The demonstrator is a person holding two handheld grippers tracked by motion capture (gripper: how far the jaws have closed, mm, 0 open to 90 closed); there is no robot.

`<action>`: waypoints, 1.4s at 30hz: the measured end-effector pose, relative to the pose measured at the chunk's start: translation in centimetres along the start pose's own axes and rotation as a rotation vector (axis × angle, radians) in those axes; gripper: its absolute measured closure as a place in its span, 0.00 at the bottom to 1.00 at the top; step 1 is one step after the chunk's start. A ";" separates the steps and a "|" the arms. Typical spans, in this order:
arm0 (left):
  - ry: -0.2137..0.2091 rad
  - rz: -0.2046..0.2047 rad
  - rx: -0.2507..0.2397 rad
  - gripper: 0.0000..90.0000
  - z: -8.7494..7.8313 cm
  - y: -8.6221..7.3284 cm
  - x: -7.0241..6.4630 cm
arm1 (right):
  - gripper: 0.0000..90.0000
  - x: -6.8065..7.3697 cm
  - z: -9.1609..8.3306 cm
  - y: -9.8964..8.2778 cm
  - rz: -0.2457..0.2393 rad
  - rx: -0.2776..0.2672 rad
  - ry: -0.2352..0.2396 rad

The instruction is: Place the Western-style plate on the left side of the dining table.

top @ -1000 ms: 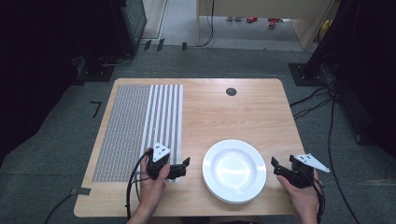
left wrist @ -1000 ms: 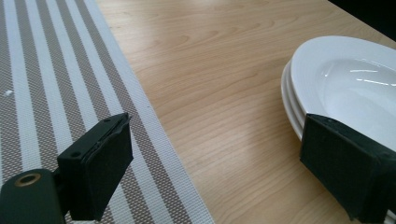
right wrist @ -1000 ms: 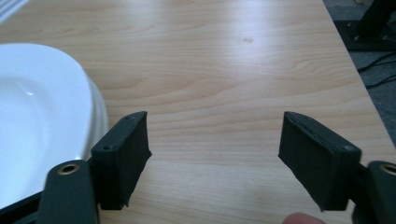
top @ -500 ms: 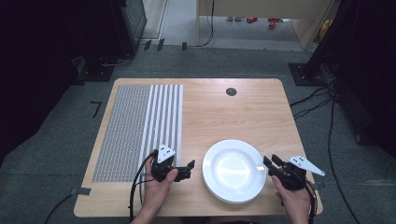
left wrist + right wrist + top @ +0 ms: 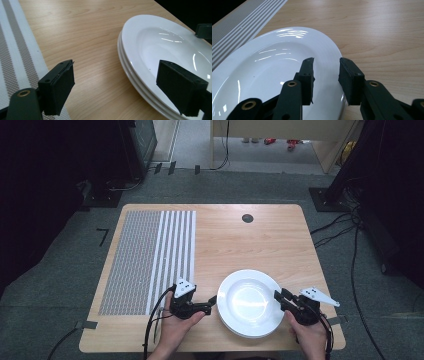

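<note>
A stack of white plates [image 5: 248,303] lies near the table's front edge, between my two grippers. My left gripper [image 5: 212,303] is at the stack's left rim. In the left gripper view its jaws [image 5: 117,87] stand wide, one over the wood and one over the top plate [image 5: 165,45]. They have just been closing a little, with the rim between them untouched. My right gripper [image 5: 280,296] is at the right rim. Its jaws [image 5: 326,65] have just been closing and straddle the plate's rim [image 5: 329,50] with a narrow gap left.
A grey and white striped placemat [image 5: 150,260] covers the left part of the wooden table [image 5: 250,245]. A small dark round hole [image 5: 247,218] sits near the far edge. The right gripper's jaw tip [image 5: 203,30] shows across the plates in the left gripper view.
My right gripper has moved left onto the plate's right rim and its jaws have narrowed. My left gripper has edged right to the left rim.
</note>
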State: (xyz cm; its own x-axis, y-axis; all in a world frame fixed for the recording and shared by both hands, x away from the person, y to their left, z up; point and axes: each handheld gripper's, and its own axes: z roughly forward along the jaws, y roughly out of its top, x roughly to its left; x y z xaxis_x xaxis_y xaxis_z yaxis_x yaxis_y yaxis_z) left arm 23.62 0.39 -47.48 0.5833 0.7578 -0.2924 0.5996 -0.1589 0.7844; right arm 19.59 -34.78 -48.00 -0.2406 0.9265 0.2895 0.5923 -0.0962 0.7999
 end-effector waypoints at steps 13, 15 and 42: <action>-0.072 0.021 0.028 0.50 0.8 -0.6 -1.2 | 0.90 -0.1 0.1 -0.5 0.091 0.021 0.137; -0.067 0.019 0.038 0.52 1.1 -0.6 -1.3 | 0.90 0.0 0.1 -0.6 0.083 0.023 0.112; -0.124 0.001 0.083 0.53 2.1 -1.1 -1.6 | 0.89 -1.9 -0.5 -1.4 0.266 -0.019 0.030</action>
State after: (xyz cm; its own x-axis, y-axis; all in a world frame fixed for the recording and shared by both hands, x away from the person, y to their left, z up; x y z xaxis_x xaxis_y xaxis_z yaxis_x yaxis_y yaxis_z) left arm 23.23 -1.99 -49.02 0.6442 0.6742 -0.3611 0.6392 -0.2154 0.7383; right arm 18.84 -36.63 -49.39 -0.1010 0.8565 0.5061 0.6233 -0.3420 0.7032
